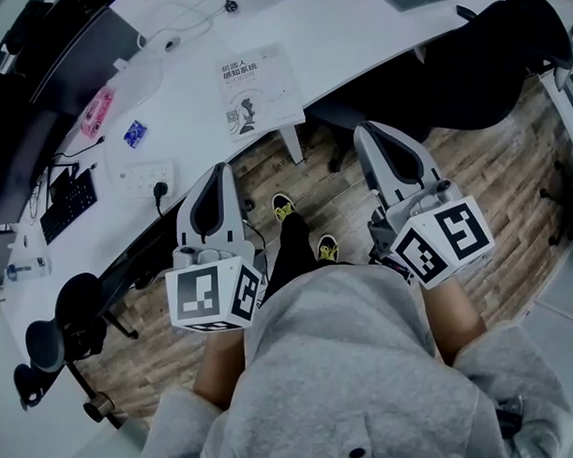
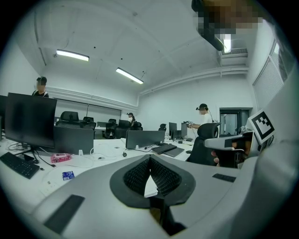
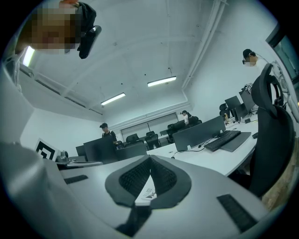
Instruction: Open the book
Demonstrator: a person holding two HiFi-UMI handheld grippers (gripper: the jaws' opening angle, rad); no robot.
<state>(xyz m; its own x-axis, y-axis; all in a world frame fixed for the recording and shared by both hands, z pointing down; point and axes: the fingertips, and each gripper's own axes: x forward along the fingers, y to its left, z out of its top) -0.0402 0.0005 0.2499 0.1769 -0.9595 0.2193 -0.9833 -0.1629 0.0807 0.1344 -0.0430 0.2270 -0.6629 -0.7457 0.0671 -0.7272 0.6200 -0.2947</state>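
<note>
A closed book (image 1: pixel 259 88) with a white printed cover lies on the white desk (image 1: pixel 355 42), near its front edge. Both grippers hang over the wooden floor, short of the desk and apart from the book. My left gripper (image 1: pixel 221 169) points at the desk just left of the book, and my right gripper (image 1: pixel 367 130) is to the book's right. Each one has its black pads together with nothing held. A sliver of the book (image 2: pixel 150 186) shows below the tips of the left gripper (image 2: pixel 150 158). The same sliver of book (image 3: pixel 147 192) shows below the right gripper (image 3: pixel 150 158).
On the desk left of the book lie a blue packet (image 1: pixel 135 134), a pink object (image 1: pixel 97 112), a power strip (image 1: pixel 146 178) and a keyboard (image 1: pixel 68 205). A black office chair (image 1: pixel 505 47) stands at the right, another chair (image 1: pixel 60 325) at the lower left. People work at far desks.
</note>
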